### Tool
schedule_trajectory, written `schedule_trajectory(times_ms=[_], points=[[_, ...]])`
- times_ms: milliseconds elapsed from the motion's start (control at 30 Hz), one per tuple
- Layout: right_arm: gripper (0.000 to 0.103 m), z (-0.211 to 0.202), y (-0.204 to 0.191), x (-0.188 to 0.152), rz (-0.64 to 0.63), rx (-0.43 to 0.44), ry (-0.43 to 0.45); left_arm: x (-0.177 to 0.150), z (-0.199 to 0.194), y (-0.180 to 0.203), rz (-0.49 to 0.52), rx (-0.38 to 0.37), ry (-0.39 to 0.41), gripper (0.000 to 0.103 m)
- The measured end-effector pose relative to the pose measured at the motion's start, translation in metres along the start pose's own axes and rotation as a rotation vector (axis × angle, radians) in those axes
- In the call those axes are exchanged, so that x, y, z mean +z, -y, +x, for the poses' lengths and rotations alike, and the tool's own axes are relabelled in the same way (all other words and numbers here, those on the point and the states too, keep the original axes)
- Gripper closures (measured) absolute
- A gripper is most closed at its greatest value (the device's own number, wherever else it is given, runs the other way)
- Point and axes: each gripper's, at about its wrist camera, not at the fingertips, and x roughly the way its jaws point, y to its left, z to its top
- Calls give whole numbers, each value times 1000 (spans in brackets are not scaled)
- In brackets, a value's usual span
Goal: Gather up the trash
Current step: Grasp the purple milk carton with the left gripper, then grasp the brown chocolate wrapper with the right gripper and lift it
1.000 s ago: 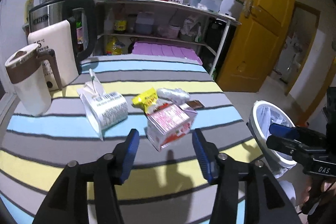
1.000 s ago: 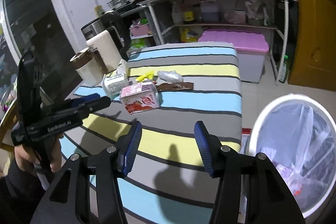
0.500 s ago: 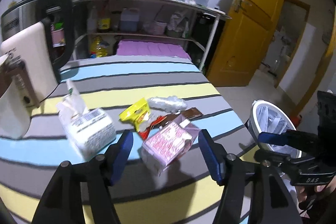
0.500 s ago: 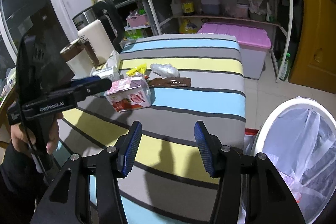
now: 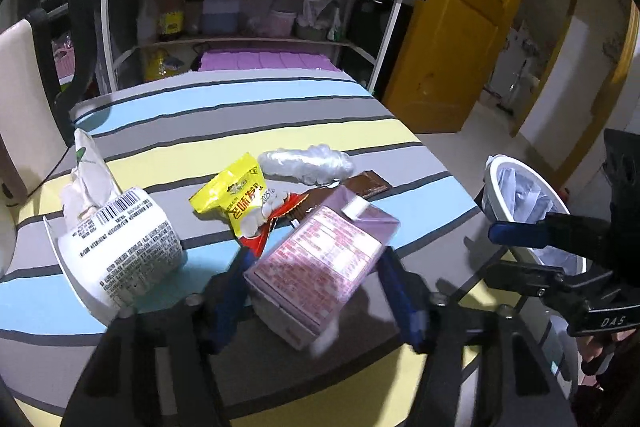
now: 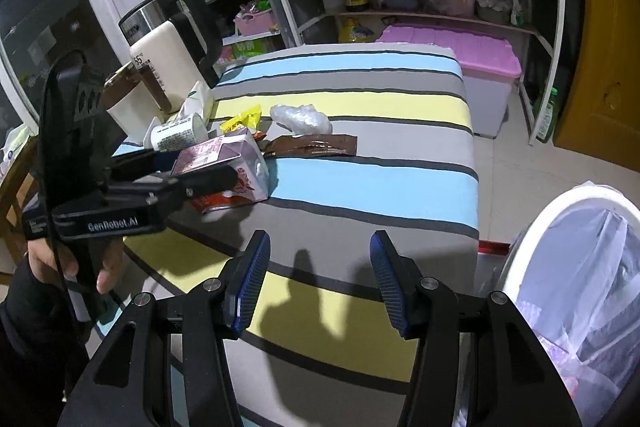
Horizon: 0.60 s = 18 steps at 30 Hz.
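Left gripper (image 5: 316, 291), jaws wide, is straddling the pink carton (image 5: 320, 263) to grasp it; right gripper (image 6: 316, 283) is waiting wide-jawed, bin (image 6: 532, 243) at three o'clock

carton (image 5: 320, 263): base hidden by left tongs (image 5: 316, 297) | tongs' contact: blurred

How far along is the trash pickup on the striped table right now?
Some trash already lies in the lined bin. In hand: the left gripper straddles the pink carton, fingers not closed on it. The right gripper is open, holding nothing. Left on the table: carton, yellow snack packet, brown wrapper, clear plastic wad, white cup.
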Motion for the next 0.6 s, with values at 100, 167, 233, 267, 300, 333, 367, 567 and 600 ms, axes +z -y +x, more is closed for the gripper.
schedule_trajectory(times_ms=[100,167,233,267,300,333,367,567,600], points=[[50,2,0,2,-8,-11,-3,-3,-2,2,0,19,4,66],[50,3,-1,4,-10,-20,-6,-6,-5,6,1,32,12,66],[50,4,-1,8,-18,-26,-2,-9,-8,8,-3,42,19,66],[50,4,-2,10,-22,-30,-1,-10,-10,8,-13,49,22,66],[50,4,-2,12,-27,-31,1,-11,-13,8,-23,56,26,66],[50,5,-3,14,-33,-33,4,-11,-15,7,-31,62,29,66],[50,6,-4,17,-41,-34,7,-12,-18,6,-45,71,33,66],[50,19,-6,35,-95,-33,10,-18,-33,-4,-97,109,50,66],[50,23,-6,39,-100,-33,6,-19,-35,-7,-108,111,49,66]])
